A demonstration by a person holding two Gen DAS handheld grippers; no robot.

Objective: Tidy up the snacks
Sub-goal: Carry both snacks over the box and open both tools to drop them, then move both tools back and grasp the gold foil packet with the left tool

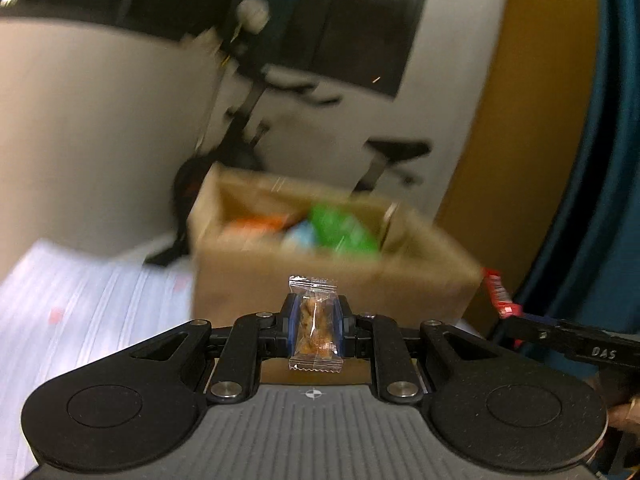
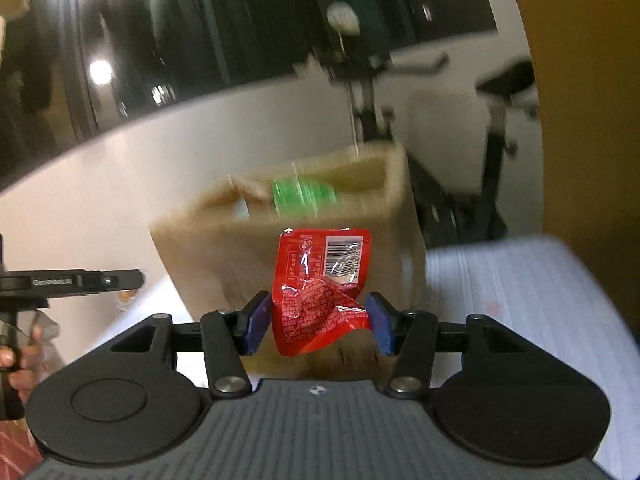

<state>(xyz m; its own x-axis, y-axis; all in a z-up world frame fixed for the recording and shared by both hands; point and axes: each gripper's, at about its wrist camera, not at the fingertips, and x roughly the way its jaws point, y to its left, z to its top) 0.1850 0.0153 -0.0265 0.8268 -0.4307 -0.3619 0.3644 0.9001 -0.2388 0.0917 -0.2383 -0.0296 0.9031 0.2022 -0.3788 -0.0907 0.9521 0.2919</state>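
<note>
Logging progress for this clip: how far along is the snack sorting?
Partly done: the cardboard box already holds a green packet and others. In hand: left gripper clamps a clear-wrapped snack, right gripper a red packet. Left: dropping both in.

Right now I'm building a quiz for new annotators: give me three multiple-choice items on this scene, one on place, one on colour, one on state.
1. Where is the cardboard box relative to both tools?
A. ahead of them
B. behind them
C. under them

2. What colour is the packet in the right tool?
A. green
B. red
C. blue

3. What is the left tool doing?
A. open, holding nothing
B. shut on a clear-wrapped snack
C. resting in the box

Answers:
1 A, the box lies beyond the fingertips in both wrist views.
2 B, the red packet sits between the pads.
3 B, the clear-wrapped snack is pinched between its pads.
</note>
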